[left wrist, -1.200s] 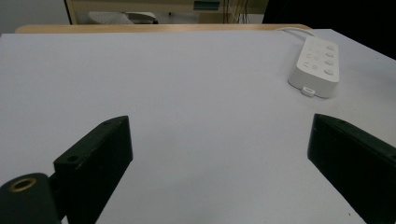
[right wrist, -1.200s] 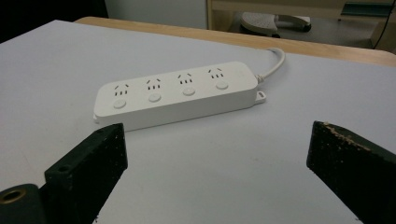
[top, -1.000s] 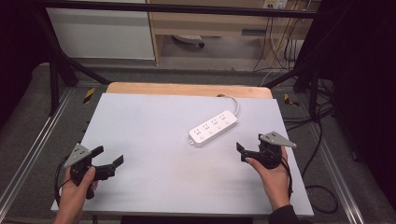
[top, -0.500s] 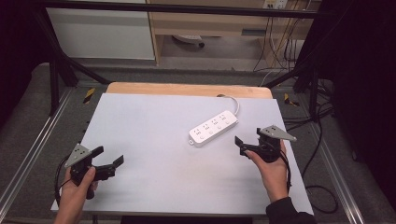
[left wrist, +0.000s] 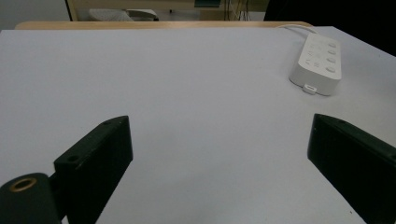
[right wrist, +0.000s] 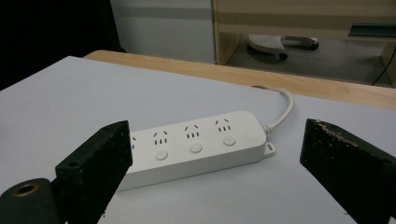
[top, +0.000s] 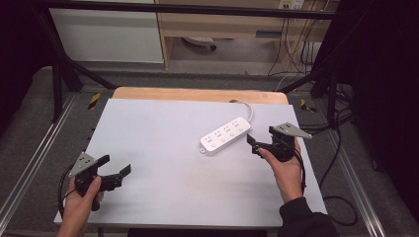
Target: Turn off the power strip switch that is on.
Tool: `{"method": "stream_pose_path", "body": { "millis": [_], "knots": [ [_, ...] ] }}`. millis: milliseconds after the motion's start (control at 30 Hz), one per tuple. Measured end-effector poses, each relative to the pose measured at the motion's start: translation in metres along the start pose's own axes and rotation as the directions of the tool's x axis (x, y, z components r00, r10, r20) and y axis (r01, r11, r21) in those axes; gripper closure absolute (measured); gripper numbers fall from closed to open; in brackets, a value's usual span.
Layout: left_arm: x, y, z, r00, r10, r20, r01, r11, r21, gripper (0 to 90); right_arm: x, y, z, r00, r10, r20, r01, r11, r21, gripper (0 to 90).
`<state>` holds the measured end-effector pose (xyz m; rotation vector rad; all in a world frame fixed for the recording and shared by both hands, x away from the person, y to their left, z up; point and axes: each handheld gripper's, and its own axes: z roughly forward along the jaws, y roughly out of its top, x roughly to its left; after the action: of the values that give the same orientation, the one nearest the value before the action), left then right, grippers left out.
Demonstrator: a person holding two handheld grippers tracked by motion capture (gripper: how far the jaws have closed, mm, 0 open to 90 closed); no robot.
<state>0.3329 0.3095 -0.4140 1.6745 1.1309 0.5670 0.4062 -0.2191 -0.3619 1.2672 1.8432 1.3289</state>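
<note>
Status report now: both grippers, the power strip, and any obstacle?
Right gripper open, close beside power strip, not touching. Left gripper open, far off, near table edge. Nothing between.

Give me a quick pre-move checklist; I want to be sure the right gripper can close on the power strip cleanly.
1. Right gripper open: ok, jaws spread wide in the right gripper view.
2. Power strip ahead of those jaws: ok, it lies just beyond them, not yet between them.
3. Strip flat on the table: ok.
4. Cord out of the jaws' path: ok, it leaves the far end.
5. Left gripper out of the way: ok, open, near the table's front left.
6. Cord plugged in: cannot tell.
</note>
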Motion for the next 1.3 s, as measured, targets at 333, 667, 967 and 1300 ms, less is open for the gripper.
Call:
{"method": "stream_pose_path", "body": {
  "millis": [333, 667, 967, 1300],
  "knots": [
    [0.000, -0.001, 0.001, 1.0000, 0.003, -0.002, -0.003, 0.9999, 0.010, 6.6, 0.000, 0.011, 0.022, 0.9992, -0.034, 0.019, 0.034, 0.999, 0.001, 10.3],
    [-0.001, -0.001, 0.001, 1.0000, 0.003, -0.002, -0.003, 1.0000, 0.007, 6.7, -0.004, 0.017, 0.043, 0.9994, -0.031, 0.017, 0.031, 1.000, -0.005, 12.5],
    [-0.001, -0.001, 0.001, 1.0000, 0.000, 0.001, 0.000, 1.0000, 0.009, 6.7, -0.010, 0.014, 0.064, 0.9994, -0.001, 0.035, 0.000, 1.000, 0.015, 34.4],
    [-0.001, -0.001, 0.002, 1.0000, 0.000, 0.007, 0.000, 0.9999, 0.012, 6.9, -0.012, 0.014, 0.079, 0.9996, -0.008, 0.028, 0.007, 1.000, 0.008, 56.9]
  ]
}}
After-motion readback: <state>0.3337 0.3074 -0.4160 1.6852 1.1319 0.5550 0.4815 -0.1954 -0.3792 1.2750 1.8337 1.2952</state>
